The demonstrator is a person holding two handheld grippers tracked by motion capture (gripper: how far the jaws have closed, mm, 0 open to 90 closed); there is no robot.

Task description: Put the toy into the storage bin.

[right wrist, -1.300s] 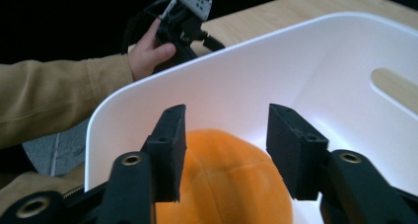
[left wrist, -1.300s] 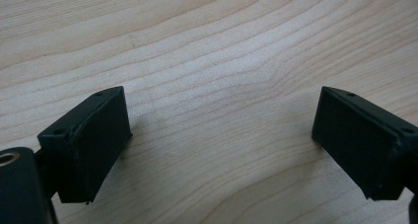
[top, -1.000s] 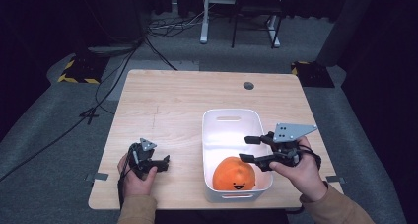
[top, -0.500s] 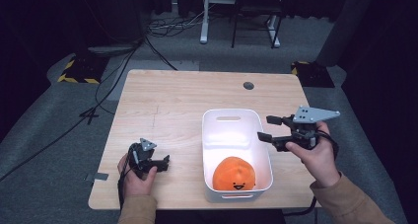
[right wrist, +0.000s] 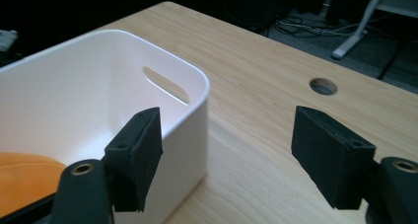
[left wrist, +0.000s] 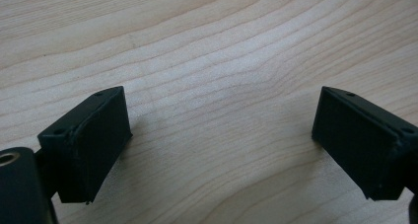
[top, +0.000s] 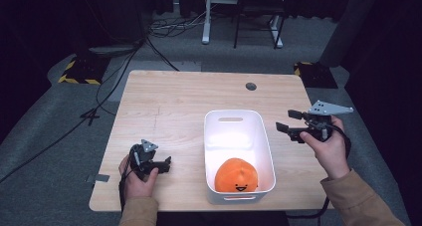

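The right tool [top: 291, 122] hangs over the counter [top: 174, 106] just off the right wall of the white bin [top: 264, 151], its jaws pointing toward that wall; they stand spread with nothing between them, and they have just been opening. In the right gripper view the bin's rounded far corner and its slot handle lie ahead and to the left of the right tool [right wrist: 224, 155], the left jaw standing in front of the bin's wall, the right jaw over bare wood, with a round cable hole [right wrist: 323, 86] in the counter farther ahead on the right. The orange plush toy [top: 236, 175], with a small smiling face, rests inside the bin at its near end, down and to the left of the right tool and apart from it. The left tool [top: 161, 163] sits low over the counter, well to the left of the bin, gripped in the person's left hand [top: 137, 178]. The left gripper view shows the left tool [left wrist: 219, 140] with its jaws spread wide above plain wood grain, with nothing between them.
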